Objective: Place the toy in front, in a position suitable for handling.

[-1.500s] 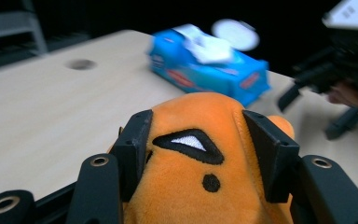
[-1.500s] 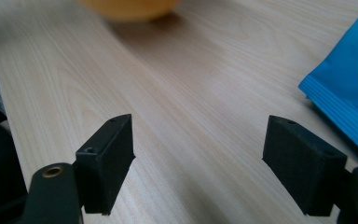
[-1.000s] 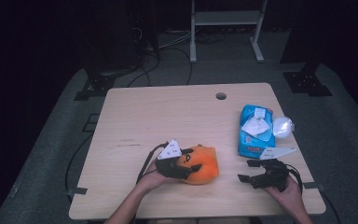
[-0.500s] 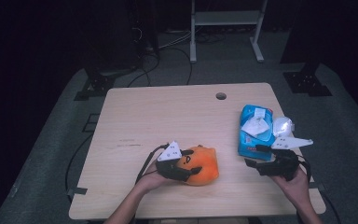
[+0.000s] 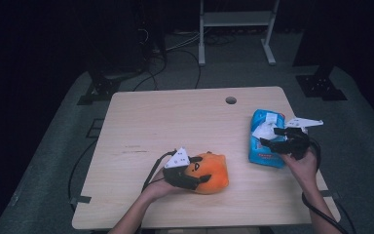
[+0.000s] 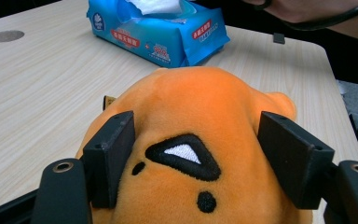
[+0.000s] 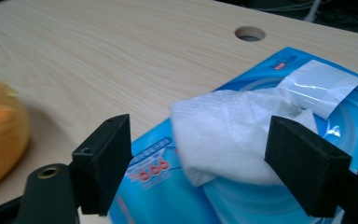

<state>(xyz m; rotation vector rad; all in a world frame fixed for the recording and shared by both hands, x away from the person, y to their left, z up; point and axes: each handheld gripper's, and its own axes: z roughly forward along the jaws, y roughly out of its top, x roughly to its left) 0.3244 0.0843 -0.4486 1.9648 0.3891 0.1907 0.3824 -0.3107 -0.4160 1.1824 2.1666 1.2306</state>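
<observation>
An orange plush toy (image 5: 215, 171) with a black stitched face lies near the table's front edge. My left gripper (image 5: 198, 178) is around it; in the left gripper view the toy (image 6: 196, 102) bulges above both pads (image 6: 114, 154), which still dent its sides though the jaws have just been opening. A blue wet-wipe pack (image 5: 262, 157) lies at the right, with a white wipe (image 5: 263, 130) sticking out of its top. My right gripper (image 5: 271, 140) hovers over the pack, open. In the right gripper view the wipe (image 7: 228, 121) lies between the wide jaws, and neither pad grips it.
The wooden table (image 5: 175, 122) has a round cable hole (image 5: 231, 100) at its far side. The pack's peeled clear flap (image 7: 319, 86) lies folded back. Cables trail from both grippers off the front edge. Dark floor and stand legs (image 5: 202, 53) lie beyond.
My right hand has left the front right corner and moved away from the person, over the wipe pack. The left hand has kept still on the plush toy.
</observation>
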